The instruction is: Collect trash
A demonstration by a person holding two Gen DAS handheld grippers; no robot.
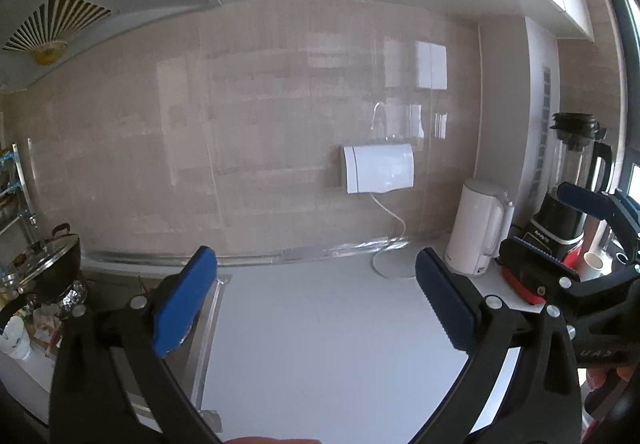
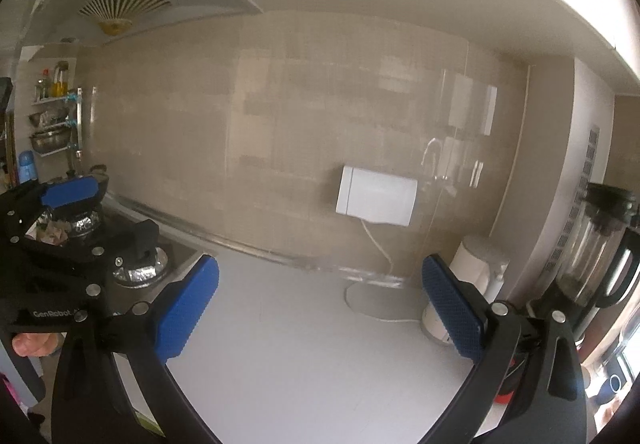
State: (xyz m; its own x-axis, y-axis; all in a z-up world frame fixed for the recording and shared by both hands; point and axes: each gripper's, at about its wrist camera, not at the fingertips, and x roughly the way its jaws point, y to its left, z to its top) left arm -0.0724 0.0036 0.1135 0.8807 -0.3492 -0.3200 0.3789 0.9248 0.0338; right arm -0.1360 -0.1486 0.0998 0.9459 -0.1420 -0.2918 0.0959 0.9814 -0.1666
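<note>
My left gripper [image 1: 316,302] hangs over the white counter [image 1: 320,344], its blue pads wide apart and nothing between them. My right gripper [image 2: 320,308] is also open and empty above the same counter [image 2: 312,356]. Each shows in the other's view: the right gripper [image 1: 560,228] at the right edge, the left gripper [image 2: 100,216] at the left edge, both open. Crumpled paper scraps [image 1: 44,324] lie by the stove at the lower left, next to a white cup [image 1: 16,340]. The scraps [image 2: 52,232] show behind the left gripper. A red object [image 1: 520,286] lies under the right gripper.
A white kettle [image 1: 476,228] and a black blender [image 1: 576,180] stand at the right against the tiled wall. A dark pan [image 1: 52,264] sits on the stove with foil-lined burners [image 2: 140,272] at the left. A range hood [image 2: 120,8] hangs above. A white socket box [image 1: 378,168] is on the wall.
</note>
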